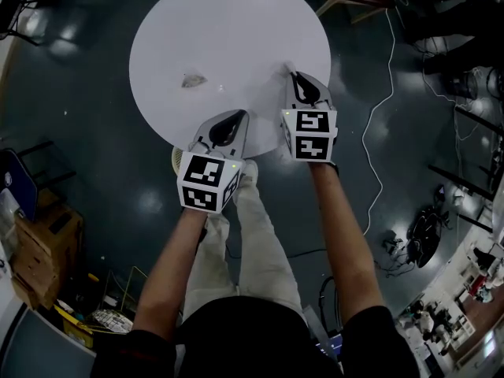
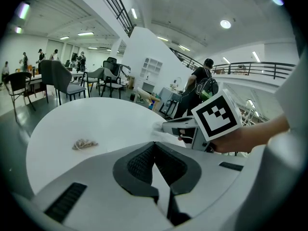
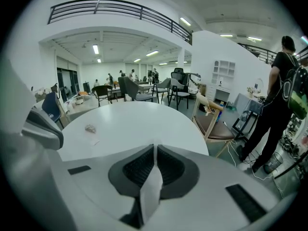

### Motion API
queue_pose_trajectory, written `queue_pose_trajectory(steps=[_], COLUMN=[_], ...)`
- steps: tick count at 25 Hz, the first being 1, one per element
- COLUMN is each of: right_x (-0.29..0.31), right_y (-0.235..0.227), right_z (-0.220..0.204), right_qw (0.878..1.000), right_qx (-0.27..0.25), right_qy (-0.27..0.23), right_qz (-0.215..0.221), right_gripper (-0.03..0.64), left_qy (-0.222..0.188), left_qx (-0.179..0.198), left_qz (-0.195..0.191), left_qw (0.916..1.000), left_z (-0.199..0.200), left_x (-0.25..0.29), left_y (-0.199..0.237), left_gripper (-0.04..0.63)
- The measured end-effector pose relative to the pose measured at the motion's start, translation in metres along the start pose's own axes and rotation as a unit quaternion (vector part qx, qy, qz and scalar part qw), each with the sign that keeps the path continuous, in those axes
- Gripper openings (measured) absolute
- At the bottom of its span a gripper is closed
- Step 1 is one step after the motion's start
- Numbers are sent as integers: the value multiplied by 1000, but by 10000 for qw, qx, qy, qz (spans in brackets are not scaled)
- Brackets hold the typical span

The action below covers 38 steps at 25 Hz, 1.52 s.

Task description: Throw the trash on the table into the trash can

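A crumpled wad of trash (image 1: 193, 79) lies left of centre on the round white table (image 1: 236, 22); it also shows in the left gripper view (image 2: 84, 144) and the right gripper view (image 3: 90, 127). My right gripper (image 1: 298, 75) is over the table's right side, shut on a thin white piece of paper (image 3: 151, 191) that sticks back between its pads. My left gripper (image 1: 236, 115) is at the table's near edge with its jaws together (image 2: 154, 143). A pale strip shows behind its pads; I cannot tell what it is.
A tiny white scrap (image 3: 94, 142) lies near the wad. A pale round rim (image 1: 178, 160) peeks out under the table's near edge by my legs. A wooden chair (image 3: 214, 124) stands at the far right, with cables (image 1: 378, 109) on the dark floor and a person (image 3: 276, 95) beyond.
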State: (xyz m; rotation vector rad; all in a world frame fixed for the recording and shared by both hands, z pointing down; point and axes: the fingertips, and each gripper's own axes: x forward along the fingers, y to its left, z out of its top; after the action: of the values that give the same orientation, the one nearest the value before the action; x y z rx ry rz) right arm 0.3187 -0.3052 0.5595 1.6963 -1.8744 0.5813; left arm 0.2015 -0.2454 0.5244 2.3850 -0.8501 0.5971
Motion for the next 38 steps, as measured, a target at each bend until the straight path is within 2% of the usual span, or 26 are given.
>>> queue_pose_trajectory(steps=[9,19,26,31,38], right_x=[-38,-59,-66,-73,-77], right_y=[58,160,223,272,321], right_z=[-25,-44,-56,-69,-89], right_qw=[9995,9976,9942,9911,9876], right_qx=[197,65,223,-17,-87], right_qy=[52,125,185,238,267], right_qz=[242,679,1034,1309,1543], right_gripper=[35,35,35,35,35], left_qy=[50,-34,-21,-50,-21], left_qx=[-187,-437,-710,-879,-1121], left_qz=[220,525,801,974,1118], left_qw=[9996,9977,9943,9913,9874], left_z=[-33,-74,-110,-135,-177], left_x=[-57,-129,-171,-199,-224], left_y=[11,48,78,94,111], left_gripper=[8,8,8,8,8])
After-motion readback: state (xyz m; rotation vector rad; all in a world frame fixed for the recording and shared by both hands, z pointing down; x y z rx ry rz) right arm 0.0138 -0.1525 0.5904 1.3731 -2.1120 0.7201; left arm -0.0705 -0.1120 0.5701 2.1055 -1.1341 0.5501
